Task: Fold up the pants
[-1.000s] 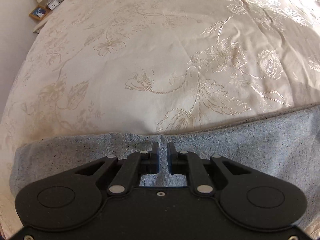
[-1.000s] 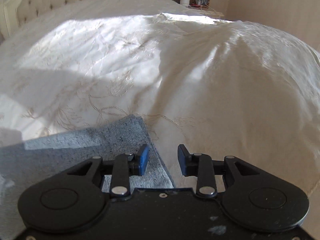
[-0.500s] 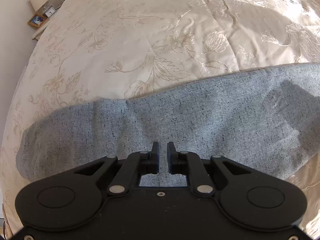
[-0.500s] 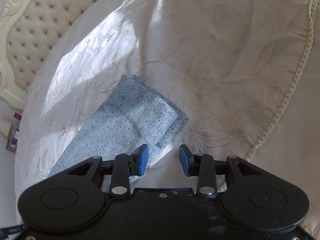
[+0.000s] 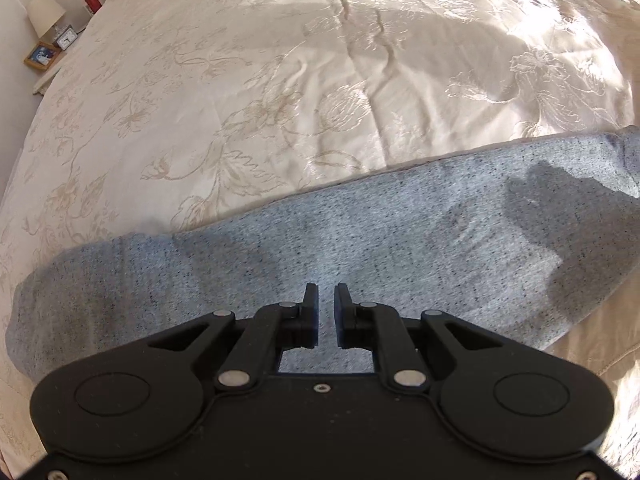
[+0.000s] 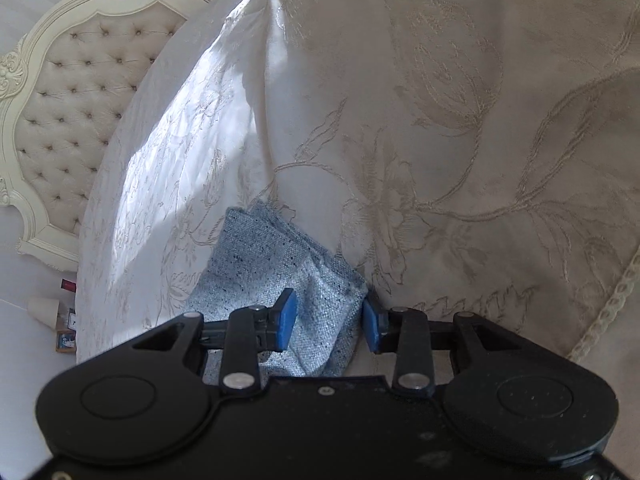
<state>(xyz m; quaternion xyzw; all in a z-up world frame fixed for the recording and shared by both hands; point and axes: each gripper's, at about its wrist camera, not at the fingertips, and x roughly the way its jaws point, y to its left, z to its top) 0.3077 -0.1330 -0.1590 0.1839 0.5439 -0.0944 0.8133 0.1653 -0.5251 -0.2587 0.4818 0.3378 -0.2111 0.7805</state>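
The grey speckled pants lie flat in a long band across the cream embroidered bedspread. My left gripper hovers over the middle of the band, its jaws nearly shut with a thin gap and nothing between them. In the right wrist view the leg end of the pants lies on the bedspread. My right gripper is open, with the hem corner lying between its blue pads, not pinched.
A tufted cream headboard stands at the far end of the bed. A nightstand with a lamp, a clock and a framed picture sits beside the bed. A corded edge of the bedspread runs at the right.
My left gripper has pulled back from the pants' far edge, so the whole band now shows. My right gripper has swung and dropped onto the leg end, which now lies between its pads.
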